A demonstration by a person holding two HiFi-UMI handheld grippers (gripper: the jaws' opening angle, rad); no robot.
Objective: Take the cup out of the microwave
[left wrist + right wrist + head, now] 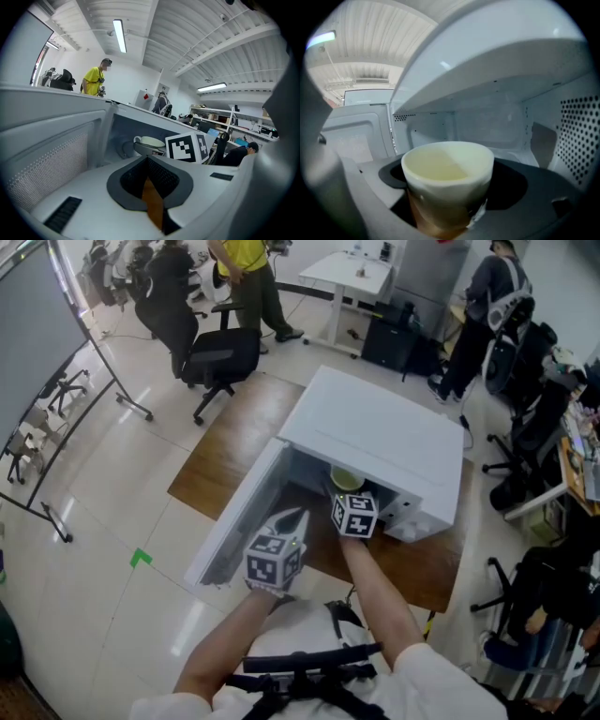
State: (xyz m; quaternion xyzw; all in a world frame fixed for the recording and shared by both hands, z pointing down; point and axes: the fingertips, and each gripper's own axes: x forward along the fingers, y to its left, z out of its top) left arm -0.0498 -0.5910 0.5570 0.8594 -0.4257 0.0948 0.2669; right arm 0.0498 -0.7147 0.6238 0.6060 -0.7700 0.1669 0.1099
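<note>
Right gripper (pixel 449 213) clamped on cup (pixel 446 161); cup base hidden between the pads. Cup is within the microwave (pixel 375 432) opening, with only its rim visible from the head view. Left gripper (pixel 151 187) closed, empty, beside the open door (pixel 239 521).

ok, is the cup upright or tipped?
Upright: the cup shows a level rim facing up, with its base below.

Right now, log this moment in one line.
right gripper: shut on cup | cup: in microwave mouth | door: open | left gripper: shut, empty
</note>
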